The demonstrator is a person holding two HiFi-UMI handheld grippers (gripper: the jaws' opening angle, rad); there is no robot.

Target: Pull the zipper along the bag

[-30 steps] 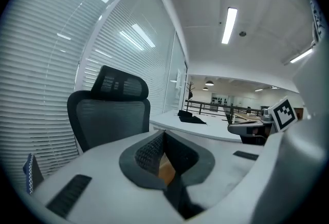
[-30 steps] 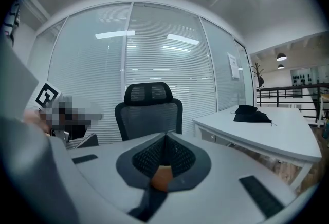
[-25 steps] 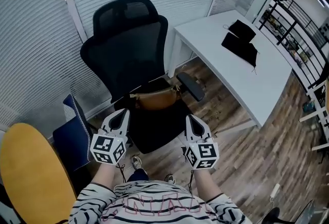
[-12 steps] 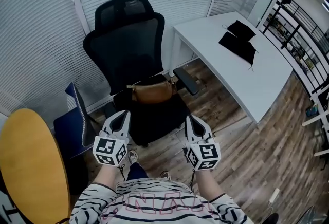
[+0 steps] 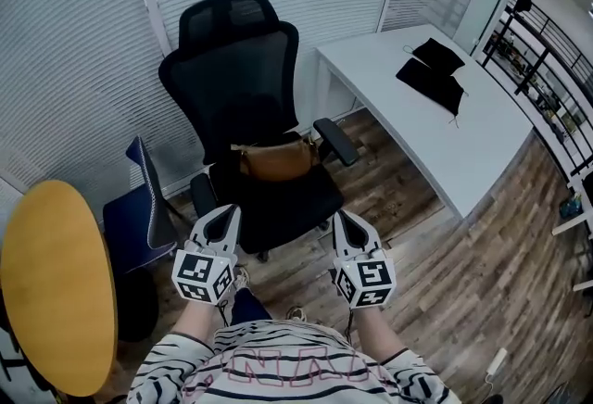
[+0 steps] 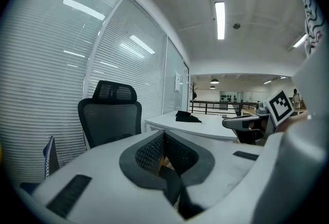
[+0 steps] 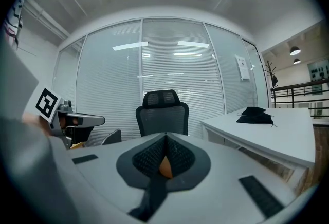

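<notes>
A brown bag (image 5: pixel 276 158) lies on the seat of a black office chair (image 5: pixel 243 69), straight ahead in the head view. My left gripper (image 5: pixel 225 211) and right gripper (image 5: pixel 341 217) hang side by side short of the chair's front edge, both shut and holding nothing. In the left gripper view the closed jaws of the left gripper (image 6: pixel 164 133) hide the bag; the chair (image 6: pixel 111 115) rises behind them. From the right gripper view, the right gripper (image 7: pixel 166 137) is pressed shut, and the chair (image 7: pixel 162 113) stands beyond it. The zipper is too small to make out.
A white desk (image 5: pixel 445 110) with black fabric items (image 5: pixel 430 70) stands to the right of the chair. A round yellow table (image 5: pixel 54 286) and a blue chair (image 5: pixel 139 212) stand at left. Blinds cover the glass wall (image 5: pixel 83 50) behind. Wood floor (image 5: pixel 463 291) stretches to the right.
The view has shifted so the chair and bag sit a little higher and more central. Both grippers stay shut, side by side, in much the same place relative to my body.
</notes>
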